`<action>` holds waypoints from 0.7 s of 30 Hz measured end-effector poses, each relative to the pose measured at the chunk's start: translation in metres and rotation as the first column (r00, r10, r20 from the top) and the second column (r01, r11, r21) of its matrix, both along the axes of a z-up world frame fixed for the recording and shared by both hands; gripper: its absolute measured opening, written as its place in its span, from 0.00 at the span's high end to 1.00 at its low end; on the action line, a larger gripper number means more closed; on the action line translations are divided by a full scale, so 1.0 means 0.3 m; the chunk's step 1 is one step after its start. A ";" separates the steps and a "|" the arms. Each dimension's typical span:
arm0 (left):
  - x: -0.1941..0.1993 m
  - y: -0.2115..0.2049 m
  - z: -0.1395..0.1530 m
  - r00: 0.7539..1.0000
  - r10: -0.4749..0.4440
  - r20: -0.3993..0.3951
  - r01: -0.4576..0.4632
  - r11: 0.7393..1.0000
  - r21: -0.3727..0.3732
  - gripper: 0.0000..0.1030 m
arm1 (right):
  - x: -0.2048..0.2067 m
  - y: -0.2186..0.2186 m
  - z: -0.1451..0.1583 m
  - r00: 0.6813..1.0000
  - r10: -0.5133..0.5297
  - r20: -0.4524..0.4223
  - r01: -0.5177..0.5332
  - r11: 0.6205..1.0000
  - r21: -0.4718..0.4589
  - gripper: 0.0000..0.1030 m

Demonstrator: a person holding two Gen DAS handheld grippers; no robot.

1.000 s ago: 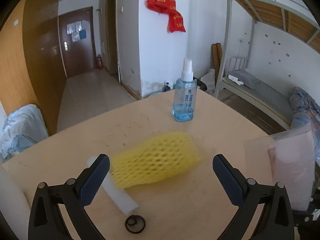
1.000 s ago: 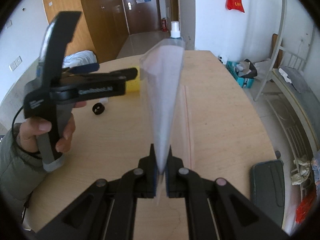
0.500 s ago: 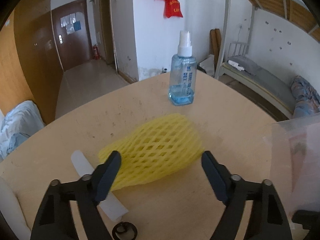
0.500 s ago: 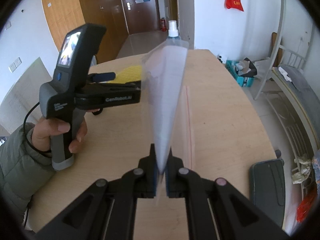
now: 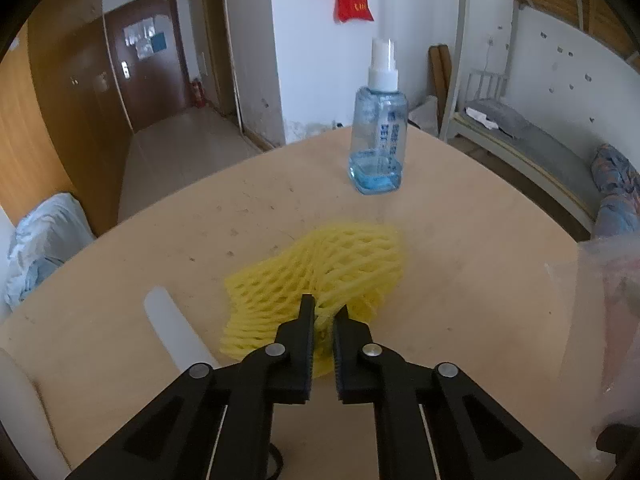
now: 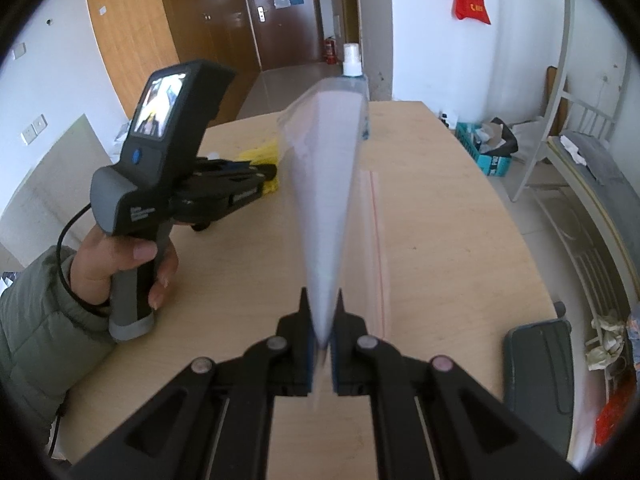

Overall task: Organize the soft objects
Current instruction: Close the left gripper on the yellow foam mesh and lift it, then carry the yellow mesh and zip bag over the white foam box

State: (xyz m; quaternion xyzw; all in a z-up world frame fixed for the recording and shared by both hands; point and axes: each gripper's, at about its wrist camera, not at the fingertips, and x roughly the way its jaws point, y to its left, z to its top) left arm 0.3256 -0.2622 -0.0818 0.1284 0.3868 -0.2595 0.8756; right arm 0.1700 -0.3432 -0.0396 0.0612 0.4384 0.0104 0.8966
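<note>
Left wrist view shows the yellow foam net sleeve (image 5: 320, 276), a soft mesh fruit wrapper, lying on the pale wooden tabletop (image 5: 460, 280) with its near edge bunched between the black fingers of the left tool (image 5: 323, 312), which has closed on it; the sleeve does not look lifted yet. Just left of the sleeve lies a white plastic tube (image 5: 176, 328), and farther off, toward the far edge, stands a clear blue spray bottle with a white nozzle (image 5: 378, 136), well apart from the sleeve. At the right edge of that view the clear plastic zip bag (image 5: 612, 304) hangs as a pale blur. In the right wrist view the right tool (image 6: 320, 320) is clamped on the near corner of that bag (image 6: 332, 184), holding it upright above the tabletop, its red zip line (image 6: 376, 240) running down the right side; whether the mouth is open cannot be told from here. The person's left hand (image 6: 120, 264) grips the handle of the other tool to the left of the bag. By my reading the task is early: the grasp is made and the bag is ready, but nothing soft shows inside it. Lifting the sleeve, carrying it right to the bag, pushing it in and sealing remain.
</note>
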 end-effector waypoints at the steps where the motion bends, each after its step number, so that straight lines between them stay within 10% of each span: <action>1: -0.003 0.007 0.004 1.000 0.001 0.001 -0.001 1.000 -0.009 0.93 | -0.002 0.003 0.002 1.000 0.002 0.001 -0.002 1.000 0.000 0.92; 21: -0.196 0.141 0.233 0.994 0.026 0.108 -0.013 0.993 -0.117 0.94 | -0.038 0.017 0.047 0.998 0.031 0.053 -0.032 0.999 0.009 0.92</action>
